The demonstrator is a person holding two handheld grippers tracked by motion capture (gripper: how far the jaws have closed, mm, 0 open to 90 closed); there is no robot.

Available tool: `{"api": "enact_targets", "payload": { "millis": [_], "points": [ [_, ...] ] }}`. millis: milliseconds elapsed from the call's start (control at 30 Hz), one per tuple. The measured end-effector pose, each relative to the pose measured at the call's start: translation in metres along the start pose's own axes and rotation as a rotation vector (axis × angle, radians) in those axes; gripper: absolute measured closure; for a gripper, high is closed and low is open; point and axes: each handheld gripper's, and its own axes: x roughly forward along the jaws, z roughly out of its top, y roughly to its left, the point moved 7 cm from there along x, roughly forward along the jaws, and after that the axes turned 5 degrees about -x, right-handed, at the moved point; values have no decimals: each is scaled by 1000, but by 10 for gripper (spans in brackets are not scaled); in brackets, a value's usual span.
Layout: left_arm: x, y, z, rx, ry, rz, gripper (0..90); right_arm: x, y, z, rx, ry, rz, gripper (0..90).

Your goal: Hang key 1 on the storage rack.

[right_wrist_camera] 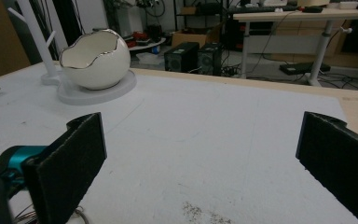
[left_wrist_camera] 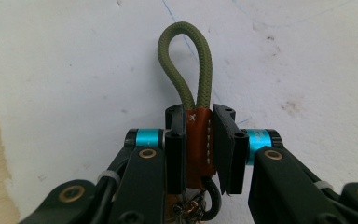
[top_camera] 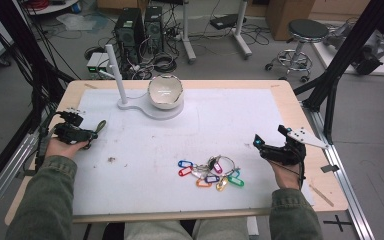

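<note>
An olive-green cord loop with a brown stitched leather wrap sits between the jaws of my left gripper, which is shut on the leather part. In the high view that left gripper rests at the table's left side, with the cord loop sticking out to the right over the white mat. My right gripper is at the right side of the mat, open and holding nothing; its jaws stand wide apart. A bunch of keys with coloured tags lies left of it.
A white egg-shaped bowl stands on a white base with a branched post at the back of the mat. In the right gripper view the bowl is far left. Computers, cables and a stool stand beyond the table.
</note>
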Motion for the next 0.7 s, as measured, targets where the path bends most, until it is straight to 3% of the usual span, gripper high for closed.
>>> {"api": "enact_targets", "payload": {
  "millis": [233, 367, 500, 600, 700],
  "points": [
    [-9, 3, 5, -8, 5, 10, 754, 1, 3, 0, -4, -2, 11, 7],
    [-21, 1, 17, -32, -8, -16, 754, 0, 3, 0, 3, 0, 12, 7],
    [-26, 1, 23, -22, -17, -16, 754, 0, 2, 1, 0, -5, 10, 7],
    [-35, 0, 33, -11, -54, -38, 755, 0, 2, 1, 2, -6, 14, 7],
    [-39, 2, 37, -7, -60, -26, 755, 0, 3, 0, 2, -3, 17, 7]
  ]
}}
